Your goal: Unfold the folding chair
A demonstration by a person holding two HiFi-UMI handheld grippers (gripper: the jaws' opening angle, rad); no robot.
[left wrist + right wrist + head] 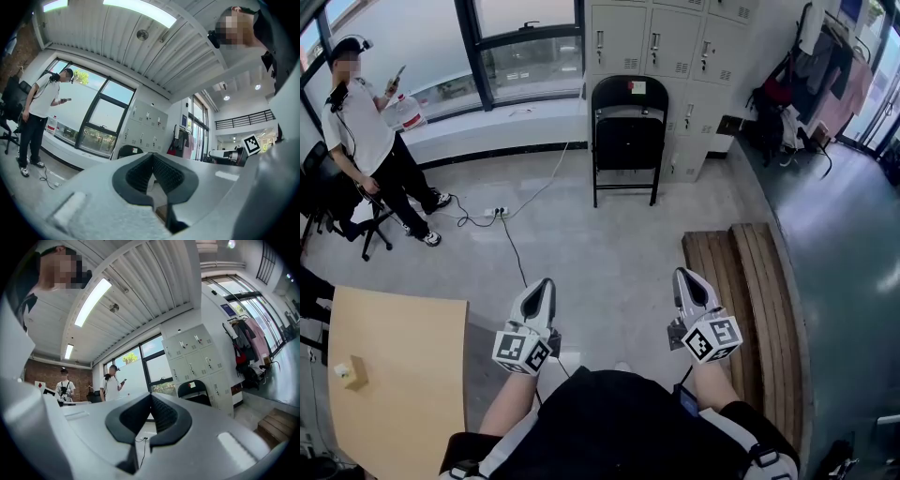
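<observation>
The person is wearing a black top over white short sleeves — the left gripper and the right gripper are showing pale grey shells, black pads, black-and-white marker cubes.

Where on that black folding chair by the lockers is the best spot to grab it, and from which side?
Probably the curved top rim of the backrest, from the front: the chair stands folded flat, upright against the lockers, so only its front is reachable, and that rim looks thin.

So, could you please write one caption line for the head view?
Left hand-held gripper and right hand-held gripper, both shut and empty, face a black chair by the lockers.
</observation>
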